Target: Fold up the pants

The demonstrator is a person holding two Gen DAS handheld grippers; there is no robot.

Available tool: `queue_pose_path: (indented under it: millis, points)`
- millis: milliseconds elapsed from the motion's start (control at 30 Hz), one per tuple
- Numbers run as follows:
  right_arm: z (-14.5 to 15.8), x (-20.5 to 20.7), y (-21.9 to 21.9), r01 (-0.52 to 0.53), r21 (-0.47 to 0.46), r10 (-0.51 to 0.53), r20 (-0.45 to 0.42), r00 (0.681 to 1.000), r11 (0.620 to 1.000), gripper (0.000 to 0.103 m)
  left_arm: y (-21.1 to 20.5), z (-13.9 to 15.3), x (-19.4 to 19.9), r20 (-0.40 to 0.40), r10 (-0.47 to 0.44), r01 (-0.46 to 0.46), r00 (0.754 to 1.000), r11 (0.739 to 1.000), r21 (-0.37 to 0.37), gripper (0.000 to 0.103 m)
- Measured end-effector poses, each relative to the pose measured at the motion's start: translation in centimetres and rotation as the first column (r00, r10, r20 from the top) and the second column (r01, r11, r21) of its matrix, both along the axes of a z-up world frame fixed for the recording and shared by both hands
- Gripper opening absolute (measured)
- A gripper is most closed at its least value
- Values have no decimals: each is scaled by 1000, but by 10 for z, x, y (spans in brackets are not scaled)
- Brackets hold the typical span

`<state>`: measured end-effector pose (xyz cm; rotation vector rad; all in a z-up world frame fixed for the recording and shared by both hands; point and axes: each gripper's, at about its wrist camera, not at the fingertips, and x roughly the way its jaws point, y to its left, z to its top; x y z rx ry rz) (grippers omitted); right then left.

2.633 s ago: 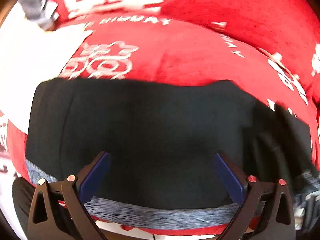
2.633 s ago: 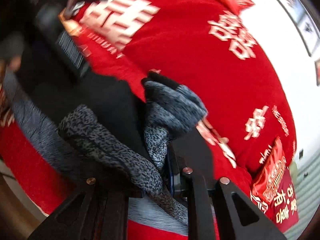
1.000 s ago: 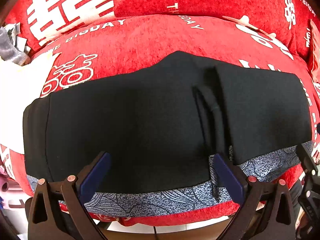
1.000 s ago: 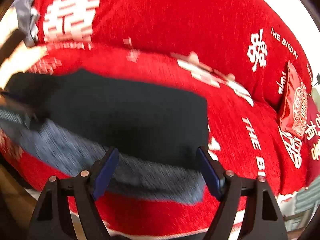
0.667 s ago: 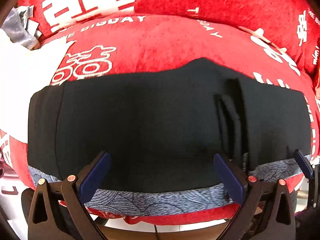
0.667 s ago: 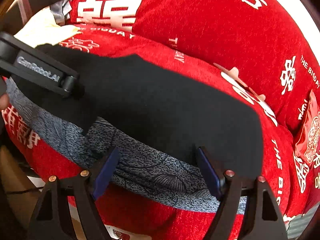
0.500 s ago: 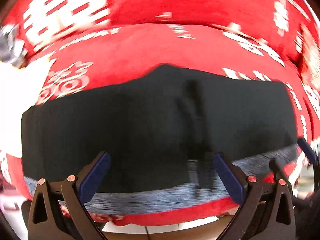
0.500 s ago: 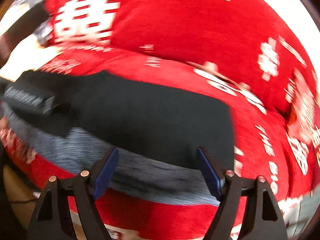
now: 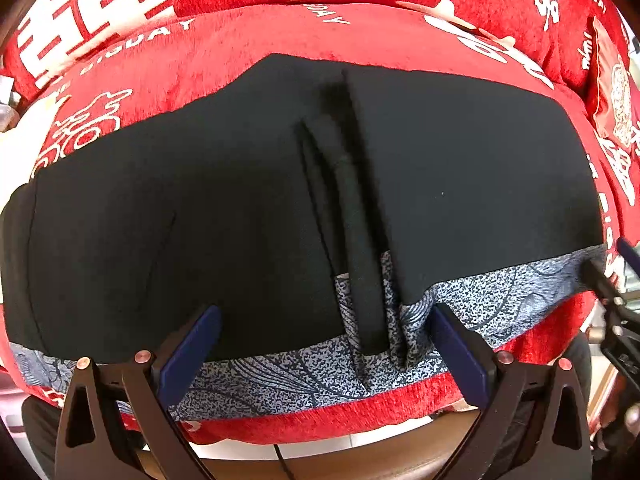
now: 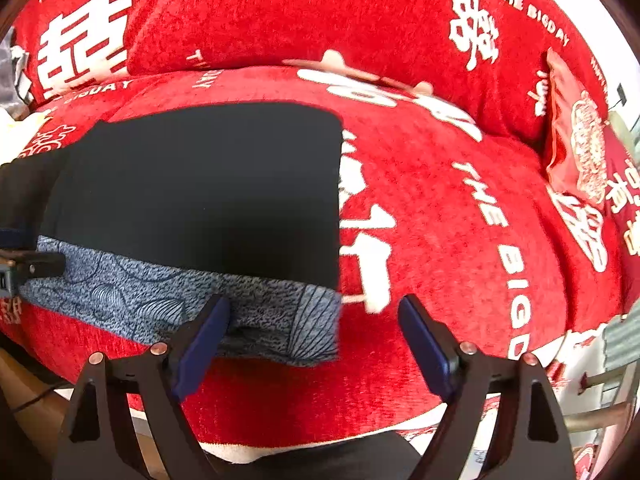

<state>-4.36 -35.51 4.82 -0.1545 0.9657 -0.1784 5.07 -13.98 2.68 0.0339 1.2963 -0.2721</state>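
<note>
Black pants with a grey-blue patterned band along the near edge lie spread flat on a red sofa seat. A raised fold ridge runs through their middle. My left gripper is open and empty, just in front of the patterned band near the ridge. In the right wrist view the pants lie to the left, with their right end at the band's corner. My right gripper is open and empty, straddling that corner from the front.
The red sofa seat has white lettering and a backrest cushion behind. A red printed pillow lies at the right. White cloth sits at the far left. The sofa's front edge is just below the pants.
Since 2.6 s ago my right gripper let go of a bunched pant end, and the pants now lie spread out. Both grippers drew back to the front edge, open.
</note>
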Motion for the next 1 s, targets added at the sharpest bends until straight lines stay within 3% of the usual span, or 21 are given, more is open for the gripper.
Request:
queue_pose_path:
  millis: [100, 200, 233, 333, 533, 600, 700, 833, 933, 1000]
  points:
    - [4, 3, 20, -89, 10, 89, 5, 996, 996, 88, 1, -1, 0, 6, 1, -1, 1000, 1000, 0, 103]
    - [-6, 6, 23, -111, -142, 111, -9, 994, 984, 88, 3, -3, -3, 3, -2, 2, 1000, 1000, -9, 103]
    - [-10, 9, 9, -79, -133, 76, -27, 997, 988, 89, 4, -3, -4, 4, -3, 3, 1000, 1000, -9, 103]
    - [-12, 8, -39, 29, 21, -28, -49, 998, 999, 99, 4, -3, -5, 10, -3, 3, 1000, 1000, -4, 103]
    - [5, 2, -39, 32, -34, -32, -10, 999, 999, 102, 2, -3, -5, 20, 3, -3, 1000, 1000, -1, 103]
    - [20, 10, -28, -17, 3, 17, 42, 999, 1000, 102, 1, -3, -6, 24, 8, -8, 1000, 1000, -2, 103]
    - [29, 30, 2, -107, 31, 104, 79, 991, 994, 103, 1, -3, -7, 29, 15, -15, 999, 1000, -2, 103]
    - [21, 83, 40, -232, 45, 231, 25, 973, 972, 103, 1, -2, -8, 29, 17, -17, 999, 1000, -3, 103]
    - [-11, 127, 47, -194, 61, 199, -93, 976, 979, 103, 0, -3, -7, 30, 17, -17, 999, 1000, -7, 103]
    - [-10, 141, 42, -174, 121, 182, -61, 981, 977, 103, 0, -3, -6, 29, 18, -18, 999, 1000, -9, 103]
